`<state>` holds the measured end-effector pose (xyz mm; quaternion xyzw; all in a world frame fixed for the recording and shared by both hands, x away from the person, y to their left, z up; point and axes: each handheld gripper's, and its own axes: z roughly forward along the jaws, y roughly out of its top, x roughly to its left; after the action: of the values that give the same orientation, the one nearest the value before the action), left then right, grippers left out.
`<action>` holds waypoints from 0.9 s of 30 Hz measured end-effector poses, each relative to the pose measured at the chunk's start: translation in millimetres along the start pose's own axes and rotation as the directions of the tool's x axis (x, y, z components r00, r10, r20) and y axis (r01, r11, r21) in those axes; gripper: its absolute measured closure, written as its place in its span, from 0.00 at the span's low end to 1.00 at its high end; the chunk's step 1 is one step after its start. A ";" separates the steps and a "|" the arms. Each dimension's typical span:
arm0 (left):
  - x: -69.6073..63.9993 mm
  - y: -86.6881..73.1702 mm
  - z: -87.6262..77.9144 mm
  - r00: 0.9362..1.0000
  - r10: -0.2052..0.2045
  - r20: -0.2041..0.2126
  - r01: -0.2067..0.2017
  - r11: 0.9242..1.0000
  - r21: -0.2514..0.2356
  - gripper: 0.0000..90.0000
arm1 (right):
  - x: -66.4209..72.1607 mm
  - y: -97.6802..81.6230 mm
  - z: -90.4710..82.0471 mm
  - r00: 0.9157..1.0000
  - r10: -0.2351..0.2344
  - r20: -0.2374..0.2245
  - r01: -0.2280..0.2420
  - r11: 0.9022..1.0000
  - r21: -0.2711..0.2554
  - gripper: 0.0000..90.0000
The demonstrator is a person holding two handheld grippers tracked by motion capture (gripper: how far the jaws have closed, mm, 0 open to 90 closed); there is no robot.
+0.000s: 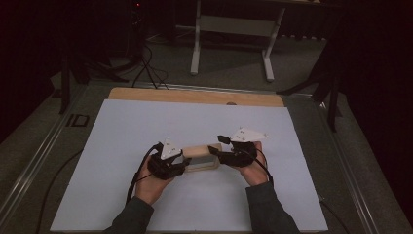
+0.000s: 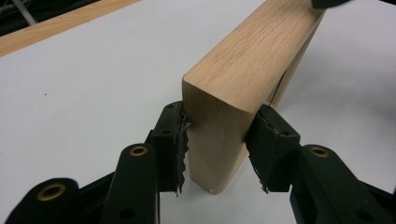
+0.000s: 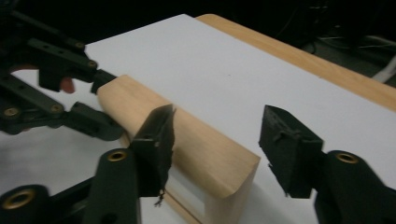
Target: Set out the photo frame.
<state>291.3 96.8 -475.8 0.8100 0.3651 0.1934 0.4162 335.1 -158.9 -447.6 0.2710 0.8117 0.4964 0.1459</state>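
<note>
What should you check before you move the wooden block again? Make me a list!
1. Left gripper clamped on the wooden block: ok, pads press both sides.
2. Right gripper gripping: not ok, jaws stand open, far pad clear of the wood.
3. Block resting on the white mat: ok.
4. Room around the block: ok, mat bare.
5. Block's window side intact: cannot tell.

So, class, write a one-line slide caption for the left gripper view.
Left hand-held gripper clamps one end of a wooden block standing on edge on the white table surface.
</note>
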 end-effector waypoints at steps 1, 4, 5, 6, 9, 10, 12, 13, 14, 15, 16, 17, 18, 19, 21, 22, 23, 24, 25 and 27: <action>0.0 0.0 0.0 1.000 -0.001 0.000 0.001 1.000 0.000 0.64 | -0.1 -0.3 -0.2 1.000 -0.002 0.000 0.002 1.000 0.006 0.44; 0.2 0.0 0.1 1.000 -0.003 0.002 0.003 1.000 0.000 0.64 | -1.2 -1.7 0.1 1.000 0.001 -0.012 0.000 1.000 0.023 0.40; 0.3 0.0 0.0 1.000 -0.004 0.003 0.004 1.000 0.001 0.65 | -1.6 -2.4 0.7 1.000 0.003 -0.016 -0.003 1.000 0.031 0.39; 0.4 0.0 0.0 1.000 -0.005 0.003 0.005 1.000 0.001 0.65 | -2.3 -3.3 1.6 1.000 0.004 -0.022 -0.003 0.999 0.042 0.39; 0.9 0.1 -0.2 1.000 -0.003 0.006 0.003 1.000 0.005 0.65 | -4.6 -7.2 4.7 0.999 0.004 -0.041 -0.001 0.998 0.068 0.37; 1.0 0.1 -0.1 1.000 -0.004 0.007 0.003 1.000 0.005 0.65 | -5.1 -8.5 5.9 0.999 0.005 -0.045 -0.001 0.997 0.080 0.37; 1.2 0.0 0.2 1.000 -0.005 0.007 0.005 1.000 0.003 0.65 | -6.3 -11.0 8.6 0.998 0.004 -0.057 0.002 0.995 0.099 0.37; 1.6 -0.1 0.4 1.000 -0.005 0.009 0.005 1.000 0.003 0.65 | -6.5 -12.1 9.8 0.998 0.006 -0.062 0.001 0.994 0.105 0.36; 1.9 -0.1 0.5 1.000 -0.005 0.009 0.005 1.000 0.003 0.65 | -6.7 -13.0 11.0 0.998 0.006 -0.068 0.001 0.994 0.106 0.36; 1.9 -0.1 0.7 1.000 -0.005 0.009 0.005 1.000 0.003 0.65 | -7.0 -13.8 12.0 0.997 0.000 -0.072 0.008 0.994 0.111 0.36; 1.7 -0.2 1.0 1.000 -0.007 0.010 0.007 1.000 0.003 0.65 | -6.8 -14.6 13.1 0.997 -0.010 -0.073 0.018 0.993 0.115 0.36; 1.6 -0.2 1.3 1.000 -0.006 0.010 0.006 1.000 0.003 0.64 | -6.5 -15.4 13.9 0.997 -0.015 -0.071 0.023 0.992 0.124 0.37; 1.2 -0.1 1.6 1.000 -0.007 0.009 0.007 1.000 0.003 0.64 | -6.4 -16.2 15.0 0.998 -0.025 -0.065 0.033 0.991 0.132 0.39; 1.2 -0.1 1.7 1.000 -0.005 0.010 0.005 1.000 0.005 0.64 | -6.1 -17.1 15.9 0.998 -0.029 -0.057 0.037 0.989 0.141 0.40; 1.5 0.0 1.9 1.000 -0.004 0.010 0.004 1.000 0.008 0.64 | -6.4 -17.9 17.0 0.998 -0.031 -0.058 0.039 0.989 0.146 0.41; 1.6 -0.1 2.2 1.000 -0.005 0.011 0.005 1.000 0.008 0.64 | -6.5 -17.9 17.2 0.998 -0.032 -0.055 0.040 0.989 0.146 0.42; 1.6 -0.1 2.4 1.000 -0.005 0.011 0.005 1.000 0.008 0.64 | -6.5 -17.8 17.1 0.998 -0.034 -0.053 0.041 0.988 0.147 0.43; 1.6 -0.1 2.8 1.000 -0.005 0.011 0.005 1.000 0.007 0.64 | -6.7 -17.8 17.0 0.998 -0.036 -0.051 0.043 0.988 0.147 0.44; 1.6 -0.2 3.3 1.000 -0.003 0.011 0.003 1.000 0.007 0.63 | -7.0 -17.9 16.7 0.998 -0.036 -0.047 0.043 0.988 0.146 0.46; 1.9 -0.5 4.2 1.000 0.000 0.014 0.000 1.000 0.007 0.63 | -7.6 -17.9 16.0 0.998 -0.040 -0.044 0.047 0.988 0.149 0.48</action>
<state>295.0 96.2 -478.6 0.8128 0.3627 0.1864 0.4160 344.1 -158.2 -471.1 0.2531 0.8554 0.4359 0.1192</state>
